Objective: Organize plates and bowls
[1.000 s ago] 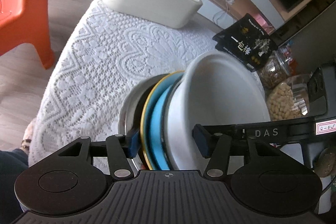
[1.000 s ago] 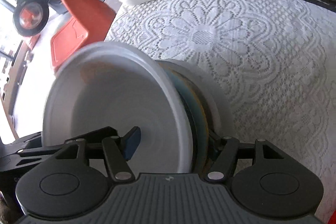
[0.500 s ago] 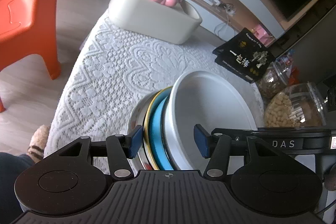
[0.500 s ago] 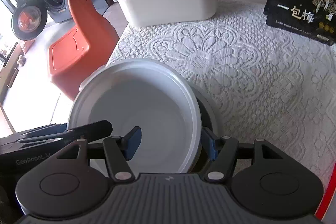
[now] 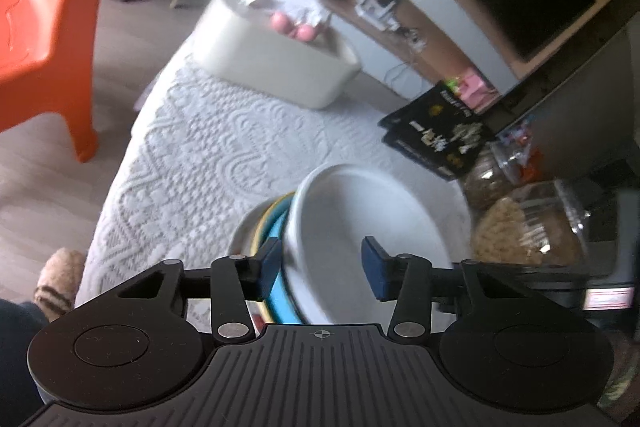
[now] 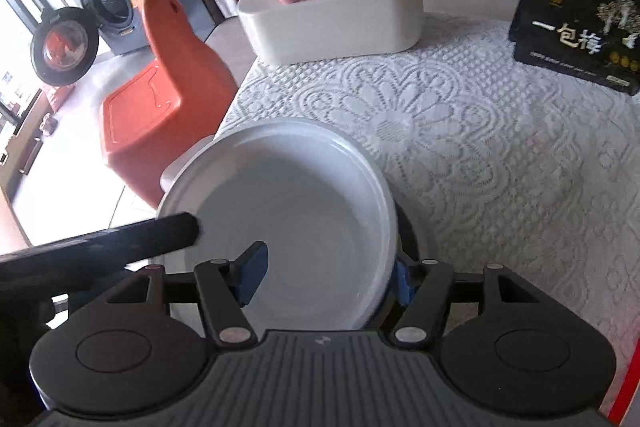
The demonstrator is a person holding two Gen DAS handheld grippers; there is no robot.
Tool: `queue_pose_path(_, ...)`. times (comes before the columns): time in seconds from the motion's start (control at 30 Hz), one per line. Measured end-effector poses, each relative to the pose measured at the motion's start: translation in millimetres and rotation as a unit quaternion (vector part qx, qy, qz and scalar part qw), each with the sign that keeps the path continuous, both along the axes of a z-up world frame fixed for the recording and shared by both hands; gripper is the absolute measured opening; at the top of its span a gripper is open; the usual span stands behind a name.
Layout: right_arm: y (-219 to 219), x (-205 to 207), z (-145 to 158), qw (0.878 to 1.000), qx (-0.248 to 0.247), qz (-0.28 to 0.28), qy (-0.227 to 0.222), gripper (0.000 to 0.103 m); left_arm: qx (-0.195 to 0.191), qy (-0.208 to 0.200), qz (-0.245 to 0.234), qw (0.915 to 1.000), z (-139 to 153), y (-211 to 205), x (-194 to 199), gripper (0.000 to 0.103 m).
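A white bowl (image 5: 360,223) sits on top of a stack with a blue plate with a yellow rim (image 5: 276,227) and a pale plate (image 5: 240,239) beneath, on the lace cloth. My left gripper (image 5: 320,269) is open, its fingers straddling the near rim of the stack. In the right wrist view the white bowl (image 6: 296,211) fills the middle. My right gripper (image 6: 326,271) is open, one finger inside the bowl, the other outside its rim over a dark dish (image 6: 408,239). The left gripper's finger (image 6: 160,231) reaches in from the left.
A beige tissue box (image 6: 336,15) with pink eggs stands at the far end of the table. A black packet (image 6: 580,27) lies at far right. Jars of nuts (image 5: 524,223) stand right of the stack. An orange chair (image 6: 160,99) stands left of the table edge.
Both grippers have drawn back and up from the stack. The white bowl has gone from tilted on edge to resting flatter on the stack. Both jaws stay open.
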State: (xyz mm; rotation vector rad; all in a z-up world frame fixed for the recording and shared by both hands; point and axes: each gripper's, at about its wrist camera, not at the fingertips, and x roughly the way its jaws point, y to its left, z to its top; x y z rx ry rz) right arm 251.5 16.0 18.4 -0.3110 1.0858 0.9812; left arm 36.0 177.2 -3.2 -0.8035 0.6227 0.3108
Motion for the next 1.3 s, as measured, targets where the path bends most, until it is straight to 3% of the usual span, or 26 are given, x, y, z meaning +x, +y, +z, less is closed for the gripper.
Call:
queue_pose_path(0.17, -12, 3, -2, 0.999, -0.011, -0.02, -0.027, 0.063, 0.003, 0.009, -0.005, 0.9999, 1, -8, 5, 0.047)
queue_pose_path(0.37, -26, 7, -14, 0.999, -0.008, -0.035, -0.007, 0.063, 0.004, 0.011, -0.011, 0.9999, -1, -9, 4, 0.045)
queue_pose_path(0.7, -25, -5, -4, 0.999, 0.031, -0.032, 0.003, 0.064, 0.015, 0.02, 0.035, 0.9991, 0, 8, -12, 0.045)
queue_pose_path(0.87, -27, -1, -7, 0.999, 0.039, -0.029, 0.013, 0.063, 0.011, 0.03, 0.018, 0.9993, -8, 3, -4, 0.044)
queue_pose_path(1.0, -29, -6, -10, 0.999, 0.037, -0.023, 0.01, 0.063, 0.013, 0.031, -0.006, 0.9994, -9, -7, 2, 0.034)
queue_pose_path(1.3, -32, -10, -10, 0.999, 0.037, -0.016, 0.012, 0.063, 0.028, 0.034, -0.015, 0.9989, -6, -18, 6, 0.034)
